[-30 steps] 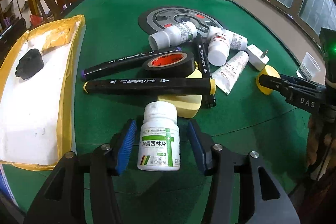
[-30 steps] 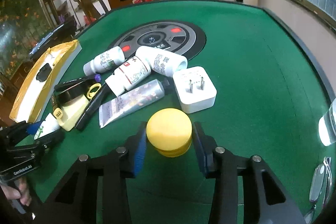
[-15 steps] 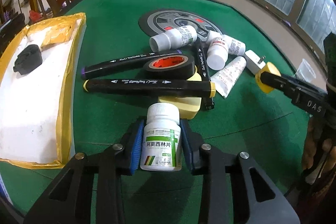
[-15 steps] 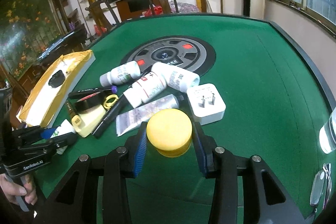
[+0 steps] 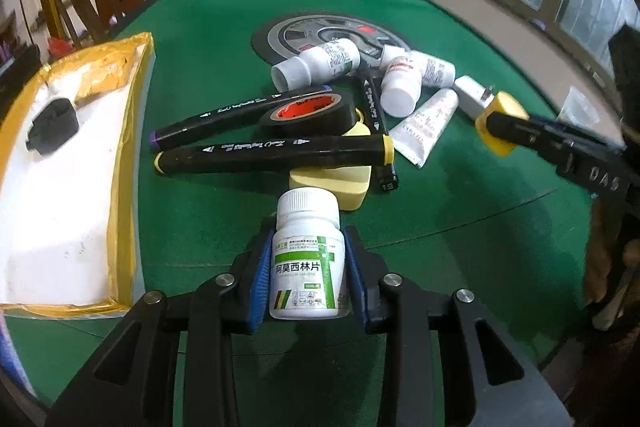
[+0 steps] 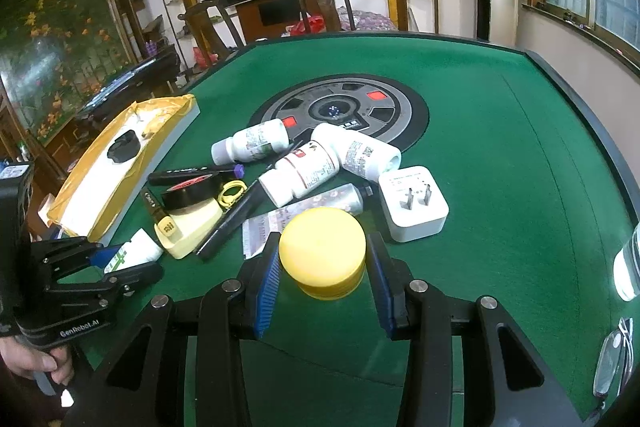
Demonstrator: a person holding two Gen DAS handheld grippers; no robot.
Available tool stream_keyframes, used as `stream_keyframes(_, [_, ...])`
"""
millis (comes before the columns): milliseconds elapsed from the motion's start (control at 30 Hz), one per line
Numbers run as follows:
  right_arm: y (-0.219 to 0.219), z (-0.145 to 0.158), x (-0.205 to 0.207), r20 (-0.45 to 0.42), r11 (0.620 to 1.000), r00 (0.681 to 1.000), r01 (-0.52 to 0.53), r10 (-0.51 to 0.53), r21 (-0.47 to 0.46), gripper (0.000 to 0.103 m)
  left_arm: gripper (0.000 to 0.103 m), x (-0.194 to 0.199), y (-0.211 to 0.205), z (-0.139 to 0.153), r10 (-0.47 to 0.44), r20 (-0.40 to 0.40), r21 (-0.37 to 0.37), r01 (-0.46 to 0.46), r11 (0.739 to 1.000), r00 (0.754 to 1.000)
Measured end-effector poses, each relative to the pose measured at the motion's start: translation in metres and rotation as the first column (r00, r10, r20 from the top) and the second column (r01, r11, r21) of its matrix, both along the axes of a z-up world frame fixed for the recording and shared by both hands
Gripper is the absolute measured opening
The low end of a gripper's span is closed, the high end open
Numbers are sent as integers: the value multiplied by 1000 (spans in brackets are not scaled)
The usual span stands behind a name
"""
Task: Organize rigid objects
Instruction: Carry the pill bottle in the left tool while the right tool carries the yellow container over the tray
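My left gripper (image 5: 308, 275) is shut on a white pill bottle (image 5: 307, 259) with a green label, held above the green table. It shows in the right wrist view (image 6: 132, 255) at lower left. My right gripper (image 6: 325, 279) is shut on a yellow round jar (image 6: 323, 251), lifted off the felt; the jar shows in the left wrist view (image 5: 498, 125) at right. A pile lies ahead: black markers (image 5: 276, 157), black tape roll (image 5: 310, 113), white bottles (image 5: 320, 63), a tube (image 5: 426, 125), a white plug adapter (image 6: 414, 203), a yellow block (image 5: 332, 185).
A white tray with a yellow rim (image 5: 120, 163) lies at the left and holds a black object (image 5: 52, 125). A round grey disc (image 6: 340, 111) sits at the table's centre. A clear cup (image 6: 628, 267) stands at the right edge. Chairs stand beyond the table.
My left gripper closed on the pill bottle and lifted it. My right gripper rose with the yellow jar, away from the pile.
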State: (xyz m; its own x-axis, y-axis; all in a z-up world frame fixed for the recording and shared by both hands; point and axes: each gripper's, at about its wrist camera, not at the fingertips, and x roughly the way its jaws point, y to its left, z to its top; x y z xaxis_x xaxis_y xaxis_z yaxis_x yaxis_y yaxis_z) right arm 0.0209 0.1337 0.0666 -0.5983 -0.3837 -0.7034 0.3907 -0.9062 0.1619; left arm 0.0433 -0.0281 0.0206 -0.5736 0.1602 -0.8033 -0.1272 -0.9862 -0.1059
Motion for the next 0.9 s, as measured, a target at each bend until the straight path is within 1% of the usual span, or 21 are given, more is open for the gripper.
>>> stream_keyframes(100, [-1,0,1,-1,1000,1000,-8,8,0,37,31,2,-4,1,12,-2,23,-12,1000,1000])
stream_keyframes(233, [-2,0,1,-2,1000,1000,-17,17,-12,37,31,5,-7,6,26,-39,39,-25,999,999])
stream_keyframes(500, [-10,6,7,-46,998,997,-59,57,-31,37,31,6,-6,12,39,-81,-2,-39,999,996])
stream_keyframes(600, [-15,4,8,-45,998,997,-65,64,-22,37,31,8,-8,14,44,-92,-10,-45,999,995])
stream_keyframes(800, [-19,2,9,-17,995,997,-77,76,-59,37,31,12,-12,25,54,-128,-14,-56,998,990])
stream_keyframes(900, [-24,5,14,-25,994,996,-81,80,-69,37,31,14,-14,29,54,-141,-17,-57,998,989])
